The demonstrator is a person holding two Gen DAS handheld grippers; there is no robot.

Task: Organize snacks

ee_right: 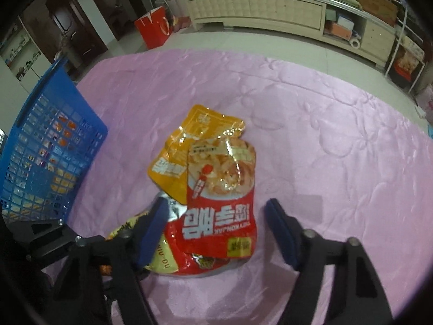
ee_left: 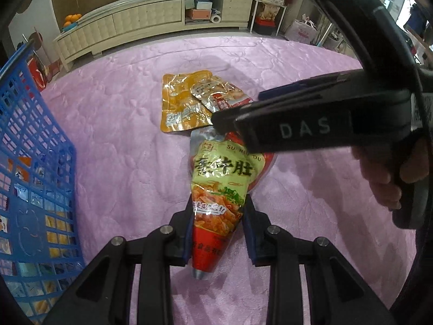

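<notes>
A blue basket [ee_left: 32, 168] stands at the left edge of the pink cloth [ee_left: 113, 135]. The left gripper [ee_left: 217, 227] pinches a green-and-red snack bag [ee_left: 219, 187] mid-cloth. Beyond lie an orange packet [ee_right: 176, 151] and a red packet [ee_right: 222, 205]; the right gripper [ee_right: 216, 230] straddles the red one, jaws wide.

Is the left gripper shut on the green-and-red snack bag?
Shut: the left gripper has both pads pinching the green-and-red snack bag.
</notes>
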